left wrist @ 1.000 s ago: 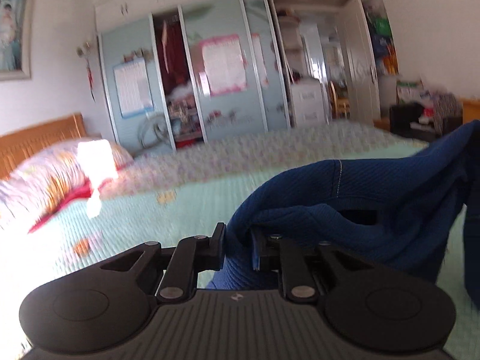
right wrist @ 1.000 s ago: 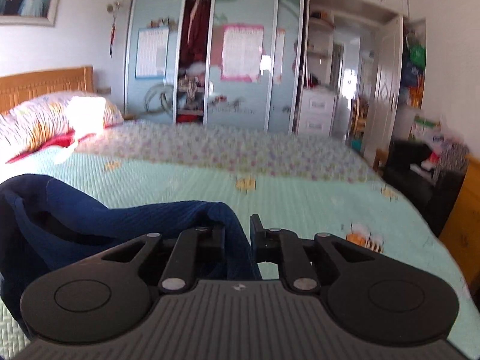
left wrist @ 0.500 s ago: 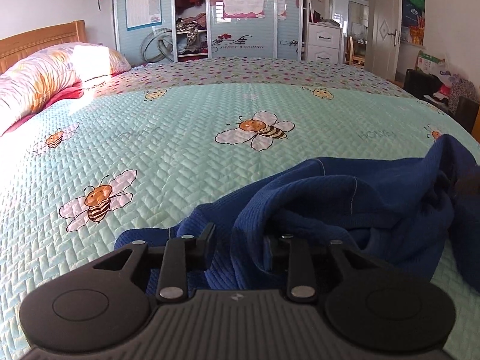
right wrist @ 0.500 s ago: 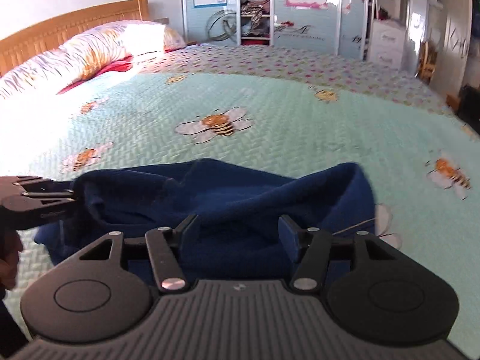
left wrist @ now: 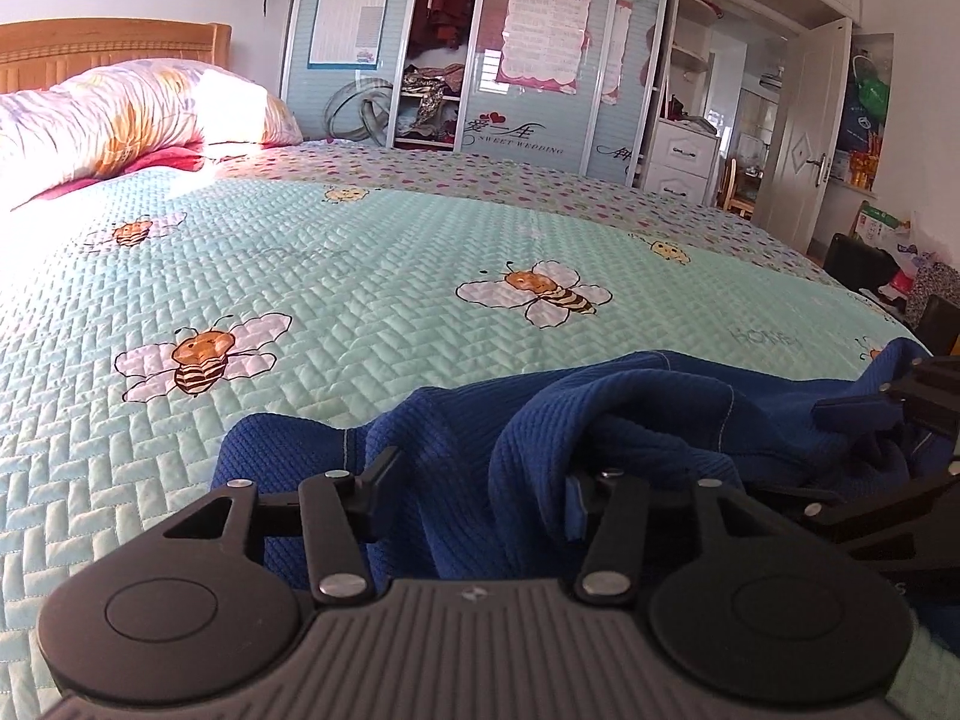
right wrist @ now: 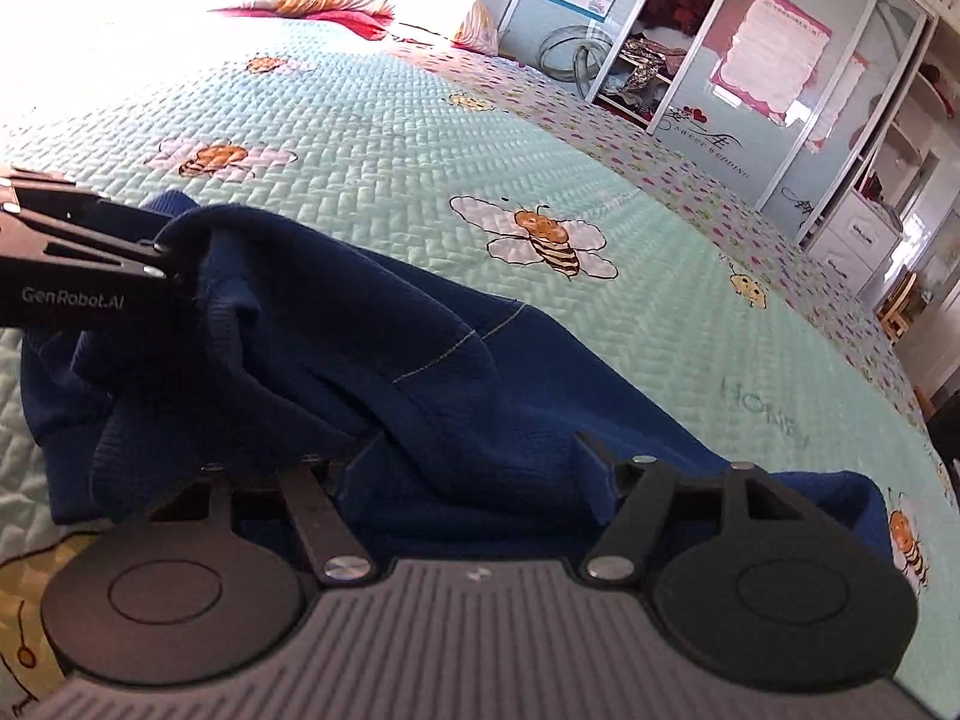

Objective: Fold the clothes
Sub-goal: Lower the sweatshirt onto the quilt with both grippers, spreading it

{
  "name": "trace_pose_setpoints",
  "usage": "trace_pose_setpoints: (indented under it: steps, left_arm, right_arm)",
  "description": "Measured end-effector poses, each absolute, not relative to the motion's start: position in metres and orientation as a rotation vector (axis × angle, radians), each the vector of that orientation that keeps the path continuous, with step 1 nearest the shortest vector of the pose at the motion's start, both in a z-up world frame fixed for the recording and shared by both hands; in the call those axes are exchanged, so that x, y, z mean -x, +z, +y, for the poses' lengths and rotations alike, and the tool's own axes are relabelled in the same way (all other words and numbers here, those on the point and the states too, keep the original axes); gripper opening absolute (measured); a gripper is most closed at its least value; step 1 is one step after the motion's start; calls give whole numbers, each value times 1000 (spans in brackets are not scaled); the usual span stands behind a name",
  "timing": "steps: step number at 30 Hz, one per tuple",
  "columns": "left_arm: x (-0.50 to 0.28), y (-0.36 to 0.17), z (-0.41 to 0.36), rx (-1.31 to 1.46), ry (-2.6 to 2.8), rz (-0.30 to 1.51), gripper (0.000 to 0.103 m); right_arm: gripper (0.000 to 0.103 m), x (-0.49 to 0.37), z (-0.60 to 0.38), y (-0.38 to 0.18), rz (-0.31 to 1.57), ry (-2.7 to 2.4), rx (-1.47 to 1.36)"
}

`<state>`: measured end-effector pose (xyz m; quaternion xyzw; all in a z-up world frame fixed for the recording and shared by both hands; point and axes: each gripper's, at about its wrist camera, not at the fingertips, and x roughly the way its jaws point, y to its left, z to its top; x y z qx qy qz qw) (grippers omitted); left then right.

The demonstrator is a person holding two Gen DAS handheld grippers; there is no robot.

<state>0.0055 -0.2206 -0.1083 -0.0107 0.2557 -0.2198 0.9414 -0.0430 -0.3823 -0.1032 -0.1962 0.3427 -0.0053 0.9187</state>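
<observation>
Garment [left wrist: 630, 414] rumpled on bedspread [left wrist: 360, 276].
Left gripper [left wrist: 480, 474] and right gripper [right wrist: 474, 462] jaws apart, opening, cloth loose between them.

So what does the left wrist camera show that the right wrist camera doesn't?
Only the left wrist view shows the wooden headboard and the open white door at the right. Only the right wrist view shows the GenRobot.AI lettering on the left gripper's side and a yellow patch of bedding at the lower left. Both show the blue garment crumpled on the bee-print bedspread, the pillow, the wardrobe, and the right gripper; the jaws of each are opening with cloth between them.
</observation>
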Motion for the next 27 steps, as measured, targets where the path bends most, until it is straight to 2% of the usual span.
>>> trace_pose_setpoints:
  steps: [4,5,6,8,11,14,17,19,20,21,23,27]
  left_arm:
    - [-7,-112,-215,51,-460,516,58]
    - [-7,-113,-214,56,-464,514,59]
    - [-7,-114,-213,58,-468,513,59]
    - [-7,-115,-211,62,-483,507,60]
    - [-5,-116,-209,67,-516,480,62]
    - [1,-113,-208,76,-564,424,72]
    - [11,-107,-211,50,-586,346,73]
    - [17,-106,-214,14,-574,304,75]
    - [17,-107,-216,-4,-563,296,77]
    - [15,-109,-217,-13,-558,306,78]
    - [10,-114,-218,-24,-550,339,78]
    - [0,-118,-214,1,-537,380,78]
  right_arm:
    - [67,48,-376,-108,691,-28,485]
    - [60,48,-376,-107,685,-41,486]
    - [41,46,-378,-103,677,-60,481]
    - [21,44,-383,-95,656,-98,472]
    - [21,39,-391,-65,542,-186,479]
    - [22,23,-404,-31,457,-249,466]
    - [23,-6,-412,-20,437,-242,445]
    - [32,-25,-416,-18,429,-229,430]
    - [44,-36,-418,-24,461,-200,411]
    - [51,-44,-421,-29,509,-158,384]
    - [51,-57,-425,-43,623,-88,315]
    - [53,-28,-430,-48,631,-102,212]
